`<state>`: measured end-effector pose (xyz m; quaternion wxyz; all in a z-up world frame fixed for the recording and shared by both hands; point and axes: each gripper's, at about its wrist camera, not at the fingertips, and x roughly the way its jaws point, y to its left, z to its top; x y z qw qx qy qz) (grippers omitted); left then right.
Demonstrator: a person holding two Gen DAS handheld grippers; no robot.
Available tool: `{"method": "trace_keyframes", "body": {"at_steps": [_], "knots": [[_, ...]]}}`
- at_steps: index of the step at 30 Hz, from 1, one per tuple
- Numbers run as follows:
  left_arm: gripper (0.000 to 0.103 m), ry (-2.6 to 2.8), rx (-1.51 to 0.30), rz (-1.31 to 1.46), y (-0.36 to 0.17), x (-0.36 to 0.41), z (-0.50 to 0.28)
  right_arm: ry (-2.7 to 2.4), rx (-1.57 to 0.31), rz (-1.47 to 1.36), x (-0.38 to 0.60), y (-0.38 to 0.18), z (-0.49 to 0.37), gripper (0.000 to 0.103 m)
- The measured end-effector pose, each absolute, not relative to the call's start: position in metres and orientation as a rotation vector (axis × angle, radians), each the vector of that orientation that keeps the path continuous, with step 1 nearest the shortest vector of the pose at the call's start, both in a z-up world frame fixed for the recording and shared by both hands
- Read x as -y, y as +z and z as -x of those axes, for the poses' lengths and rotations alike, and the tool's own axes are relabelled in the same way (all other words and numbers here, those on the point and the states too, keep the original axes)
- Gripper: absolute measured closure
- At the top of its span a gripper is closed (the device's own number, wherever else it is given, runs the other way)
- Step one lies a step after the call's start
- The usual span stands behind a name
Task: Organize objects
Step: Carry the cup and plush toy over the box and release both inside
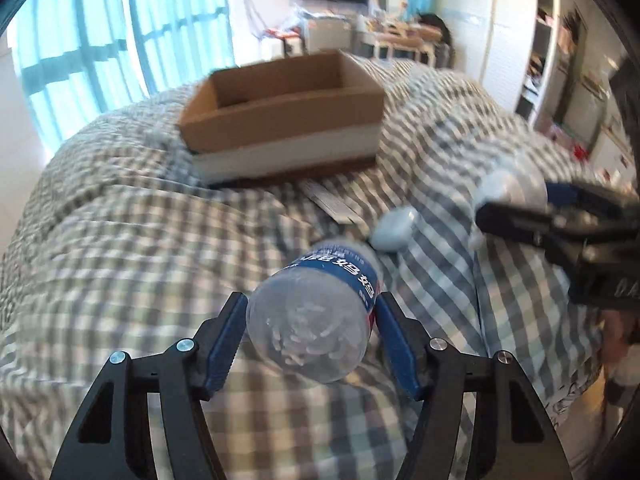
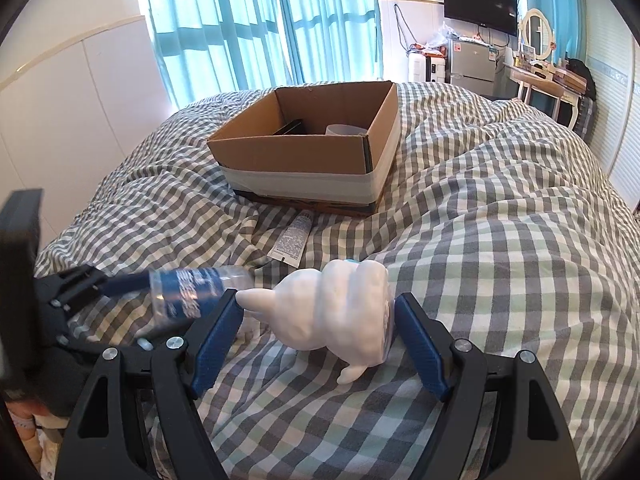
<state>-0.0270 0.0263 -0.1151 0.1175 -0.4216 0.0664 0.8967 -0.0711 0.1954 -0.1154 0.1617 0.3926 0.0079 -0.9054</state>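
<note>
My left gripper point(image 1: 312, 300) is shut on a clear plastic bottle point(image 1: 320, 276) with a blue label, its base toward the camera and both blue pads against its sides. In the right wrist view the bottle point(image 2: 188, 284) juts from the left gripper point(image 2: 156, 304) just above the quilt. My right gripper point(image 2: 316, 298) is shut on a white spiral shell-shaped toy point(image 2: 340, 308), one pad at its pointed tip and one at its wide end. An open cardboard box point(image 2: 304, 152) sits farther back on the bed, with a white cup point(image 2: 344, 130) and a dark item inside.
A white tube point(image 2: 292, 240) lies on the checked quilt point(image 2: 500, 240) in front of the box point(image 1: 280, 120). A small light-blue oval object point(image 1: 394, 228) lies beside the bottle. Blue curtains, a television, a fridge and a dressing table stand beyond the bed.
</note>
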Motion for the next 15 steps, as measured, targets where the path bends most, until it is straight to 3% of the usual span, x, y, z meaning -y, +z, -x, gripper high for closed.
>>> {"method": "trace_keyframes", "body": {"at_steps": [15], "knots": [[0.037,2.827,-0.17,0.994,-0.013,0.005,0.049,-2.633,-0.108,-0.929,-0.179,-0.047,0.091,0.025]]}}
